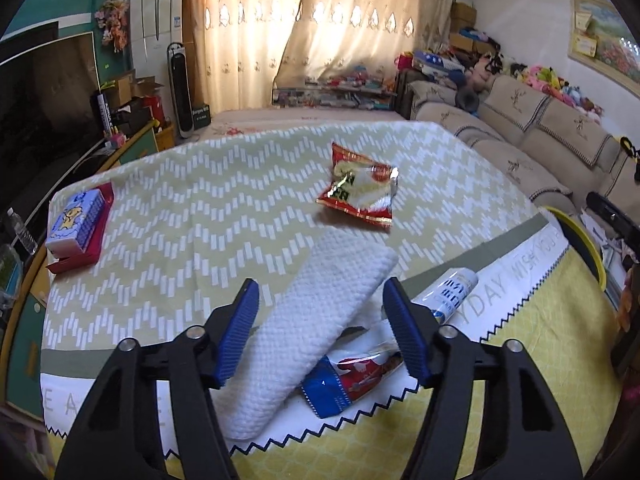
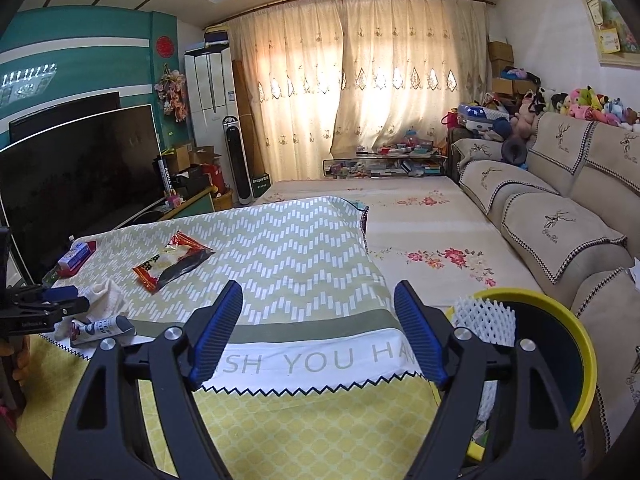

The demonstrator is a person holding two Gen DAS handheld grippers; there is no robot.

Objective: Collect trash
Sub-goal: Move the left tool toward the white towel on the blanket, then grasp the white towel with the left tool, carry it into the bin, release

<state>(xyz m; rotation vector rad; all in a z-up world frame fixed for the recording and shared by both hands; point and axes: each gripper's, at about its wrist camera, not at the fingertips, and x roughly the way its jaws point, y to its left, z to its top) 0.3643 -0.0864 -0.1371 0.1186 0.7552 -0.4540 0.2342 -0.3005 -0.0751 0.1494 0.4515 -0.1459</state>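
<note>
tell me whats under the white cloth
The cloth lies partly over a red and blue wrapper, whose lower end sticks out. The rest of the wrapper, and anything else beneath, is covered.

Tablecloth [image 2: 304, 240], zigzag pattern, covers the table. Tissue pack [image 1: 76, 220] on a red box [image 1: 94, 248] at far left corner. TV [image 2: 80, 168] left of table, sofa [image 2: 560, 216] along right side, curtains [image 2: 360, 92] at back w/ light coming through. Plush toys [image 2: 588, 104] on sofa back.
</note>
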